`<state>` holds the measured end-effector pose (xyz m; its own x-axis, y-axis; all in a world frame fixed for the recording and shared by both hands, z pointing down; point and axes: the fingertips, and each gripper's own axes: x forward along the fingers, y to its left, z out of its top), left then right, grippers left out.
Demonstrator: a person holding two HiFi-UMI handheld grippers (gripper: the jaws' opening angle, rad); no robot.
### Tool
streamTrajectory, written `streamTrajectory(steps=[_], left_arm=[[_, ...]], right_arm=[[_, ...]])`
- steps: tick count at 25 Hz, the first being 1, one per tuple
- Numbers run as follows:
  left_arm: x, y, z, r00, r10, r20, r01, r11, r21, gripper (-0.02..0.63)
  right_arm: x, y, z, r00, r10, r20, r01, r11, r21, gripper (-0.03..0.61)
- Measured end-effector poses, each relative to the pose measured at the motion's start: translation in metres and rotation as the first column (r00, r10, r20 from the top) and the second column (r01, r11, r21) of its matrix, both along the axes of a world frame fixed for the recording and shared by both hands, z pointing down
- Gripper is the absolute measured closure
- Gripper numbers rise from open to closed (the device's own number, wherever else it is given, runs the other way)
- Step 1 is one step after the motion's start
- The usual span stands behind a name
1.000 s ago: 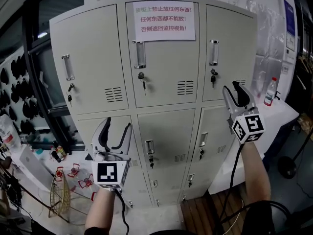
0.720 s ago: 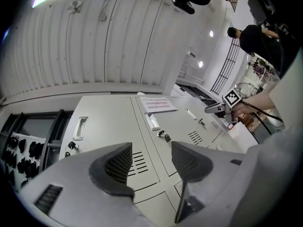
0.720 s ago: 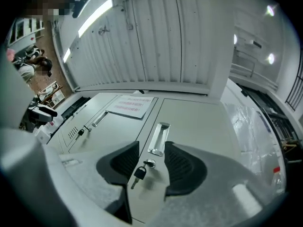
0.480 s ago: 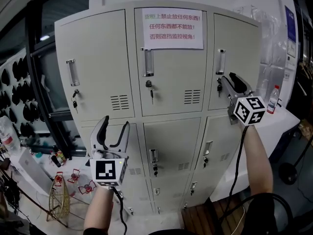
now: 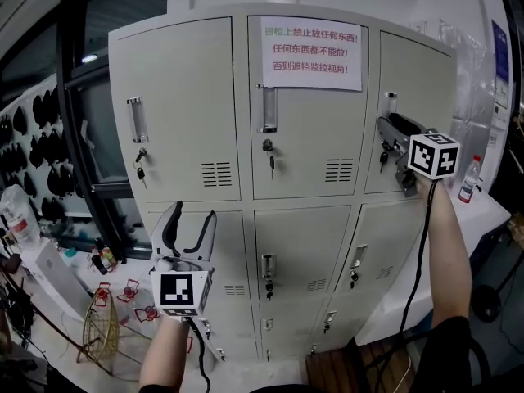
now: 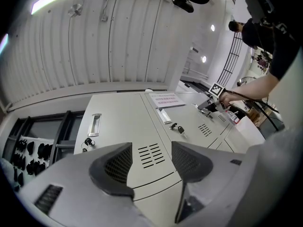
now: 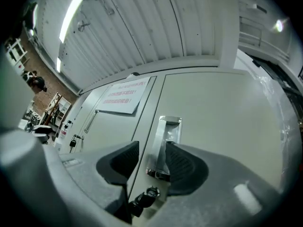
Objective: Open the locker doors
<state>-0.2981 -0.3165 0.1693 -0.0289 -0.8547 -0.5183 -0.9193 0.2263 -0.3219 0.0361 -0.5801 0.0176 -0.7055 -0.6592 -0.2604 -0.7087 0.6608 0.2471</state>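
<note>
Far left in the head view, the left gripper (image 5: 190, 219) is hanging low in front of the locker bank (image 5: 303, 244), around the seam between the top and middle rows. Its jaws are sitting wide apart with nothing between them. Its own view (image 6: 151, 162) is just looking past the two pads at the vent slots of the top left door (image 5: 176, 80), clear of the metal. That door is sitting shut, with a key (image 5: 141, 155) dangling under its handle (image 5: 137, 119).

Moving right, the top middle door (image 5: 303, 137) is wearing a paper notice (image 5: 311, 52) with red print and is shut too.

Then the action: the right gripper (image 5: 386, 126) is reaching up to the top right door (image 5: 417, 72), right at its chrome handle (image 5: 390, 103). In the right gripper view (image 7: 151, 162) the jaws are standing open around that handle (image 7: 164, 141). The right pad is sitting right next to it and there's a visible gap on the left side, so it isn't clamping yet. A key (image 7: 147, 195) is hanging just below. The door is still flush with the frame.

Far right, a water bottle (image 5: 471, 178) is standing on a white table (image 5: 483, 211).
</note>
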Motion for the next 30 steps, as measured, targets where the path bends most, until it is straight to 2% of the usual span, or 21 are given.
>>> streamTrajectory(steps=[5,9,17,24,30], left_arm=[[0.000,0.001,0.009,1.000,0.008,-0.008,-0.008,1.000,-0.017,0.357],[0.004,0.003,0.017,1.000,0.021,-0.016,-0.022,0.999,-0.029,0.357],[0.013,-0.001,0.034,0.997,0.072,-0.035,-0.074,0.995,-0.061,0.357],[0.061,-0.024,0.044,0.979,0.199,-0.042,-0.202,0.976,-0.081,0.357],[0.113,-0.042,0.051,0.943,0.327,-0.055,-0.331,0.939,-0.089,0.357]], right_arm=[[-0.010,-0.007,0.005,0.998,-0.038,-0.054,0.034,0.997,-0.072,0.410],[-0.013,-0.008,0.009,0.995,-0.094,-0.043,0.088,0.987,-0.137,0.410],[0.017,0.043,0.004,0.985,-0.174,0.009,0.174,0.981,-0.090,0.413],[0.074,0.093,0.003,0.990,-0.141,0.005,0.141,0.988,-0.064,0.413],[0.143,0.120,0.003,1.000,0.011,0.003,-0.011,0.998,-0.057,0.413]])
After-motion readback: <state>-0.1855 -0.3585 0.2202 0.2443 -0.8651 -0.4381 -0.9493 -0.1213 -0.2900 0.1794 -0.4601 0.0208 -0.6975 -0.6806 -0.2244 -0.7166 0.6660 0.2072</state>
